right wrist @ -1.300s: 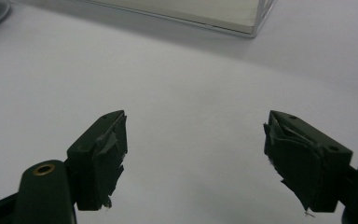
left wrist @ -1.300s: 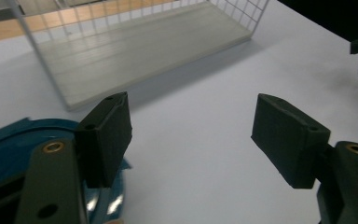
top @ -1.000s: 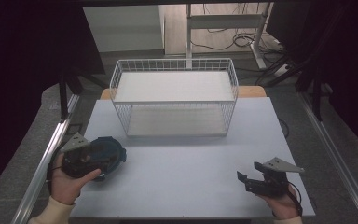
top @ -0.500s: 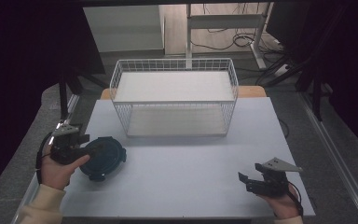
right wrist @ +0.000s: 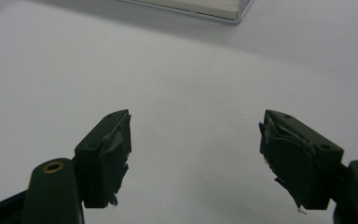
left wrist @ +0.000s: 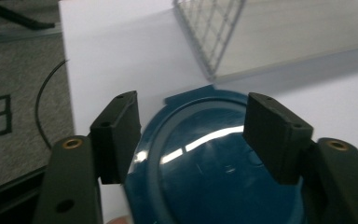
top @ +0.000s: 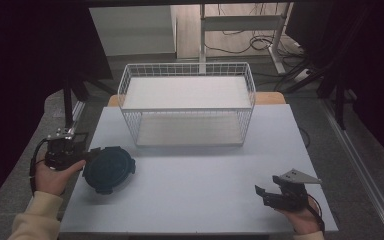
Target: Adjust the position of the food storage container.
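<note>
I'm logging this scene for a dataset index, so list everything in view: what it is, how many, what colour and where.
Wire basket: one, white, at the far middle of the table, with a pale board inside.
Round lid: one, dark teal, lying on the table near its left edge, between the left gripper's open jaws.
Table: one, pale grey-white top.
Cables: several, dark, on the floor behind the table.
Left gripper: one, black, at the table's left edge, jaws open on either side of the lid.
Right gripper: one, black, with a grey plate on top, near the table's front right, jaws open over bare table.
Hands: two, each holding a gripper; a cream sleeve on the left forearm.
</note>
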Demonstrator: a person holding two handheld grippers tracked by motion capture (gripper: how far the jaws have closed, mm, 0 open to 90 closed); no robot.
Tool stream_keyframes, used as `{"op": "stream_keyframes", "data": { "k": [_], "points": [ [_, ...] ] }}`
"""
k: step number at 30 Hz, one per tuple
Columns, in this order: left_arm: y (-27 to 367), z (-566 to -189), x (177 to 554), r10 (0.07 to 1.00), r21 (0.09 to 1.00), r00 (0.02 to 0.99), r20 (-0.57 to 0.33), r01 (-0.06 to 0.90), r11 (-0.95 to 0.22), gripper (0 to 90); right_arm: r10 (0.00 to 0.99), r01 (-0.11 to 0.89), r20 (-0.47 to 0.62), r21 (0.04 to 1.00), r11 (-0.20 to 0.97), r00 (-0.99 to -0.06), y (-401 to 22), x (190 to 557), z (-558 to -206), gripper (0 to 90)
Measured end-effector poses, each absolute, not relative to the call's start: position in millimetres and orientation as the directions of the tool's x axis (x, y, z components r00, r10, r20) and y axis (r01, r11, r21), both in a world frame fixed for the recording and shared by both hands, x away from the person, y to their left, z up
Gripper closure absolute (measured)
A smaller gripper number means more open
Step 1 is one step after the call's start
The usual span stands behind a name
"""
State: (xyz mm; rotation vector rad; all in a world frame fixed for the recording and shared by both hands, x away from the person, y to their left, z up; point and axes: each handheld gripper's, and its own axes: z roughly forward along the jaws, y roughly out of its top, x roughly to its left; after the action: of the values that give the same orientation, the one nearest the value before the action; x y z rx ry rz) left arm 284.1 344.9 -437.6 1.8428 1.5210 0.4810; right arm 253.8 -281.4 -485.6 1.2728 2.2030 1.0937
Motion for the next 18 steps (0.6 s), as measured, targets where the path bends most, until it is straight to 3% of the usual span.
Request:
{"op": "stream_keyframes", "data": {
  "k": [8,18],
  "points": [
    [369.2,-457.3,286.0,0.977,0.651,0.163,-0.141,0.758,-0.032,60.7,0.852,0.564,0.05,0.77,0.299,-0.52,-281.7,254.1,-486.3,24.9],
    [392.3,-477.8,285.0,0.98,0.582,0.128,-0.15,0.813,-0.017,87.6,0.858,0.57,0.041,0.763,0.304,-0.512,-282.0,255.1,-487.7,24.8]
  ]
}}
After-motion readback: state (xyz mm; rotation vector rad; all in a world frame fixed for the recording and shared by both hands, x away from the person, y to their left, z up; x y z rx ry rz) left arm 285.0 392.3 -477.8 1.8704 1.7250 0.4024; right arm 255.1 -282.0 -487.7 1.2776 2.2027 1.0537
